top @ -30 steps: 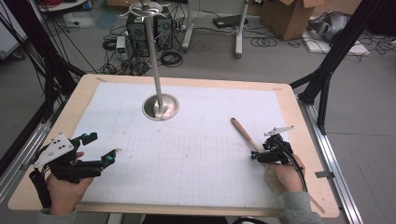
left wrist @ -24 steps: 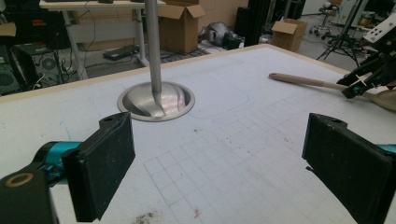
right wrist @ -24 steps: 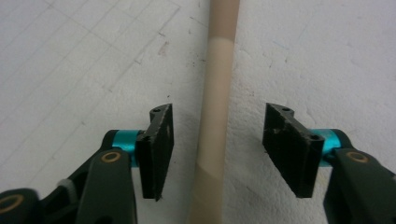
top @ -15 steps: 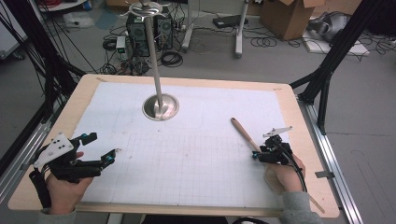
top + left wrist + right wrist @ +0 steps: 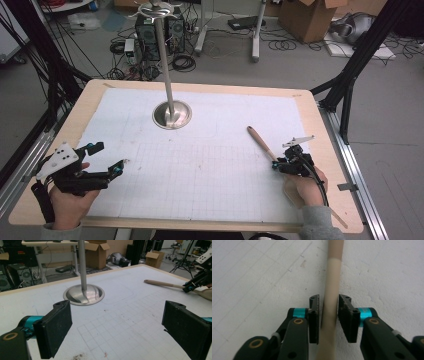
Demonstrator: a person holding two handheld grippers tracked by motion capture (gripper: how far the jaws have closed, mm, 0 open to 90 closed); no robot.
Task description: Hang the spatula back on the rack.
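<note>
The wooden spoon (image 5: 333,287) lies flat on the worktop (image 5: 210,165) at its right side. My right gripper (image 5: 328,315) has just been closing around its handle; small gaps remain, so the pads do not press yet. My left gripper (image 5: 120,327) stays wide open, holding nothing, near the metal stand (image 5: 83,293).

Beige spoon (image 5: 332,285), darker at its handle end; black pads (image 5: 314,317); white gridded mat (image 5: 210,175); silver stand (image 5: 172,114).

R tongs (image 5: 329,315) closing round spoon handle (image 5: 331,285) (small gaps left).
</note>
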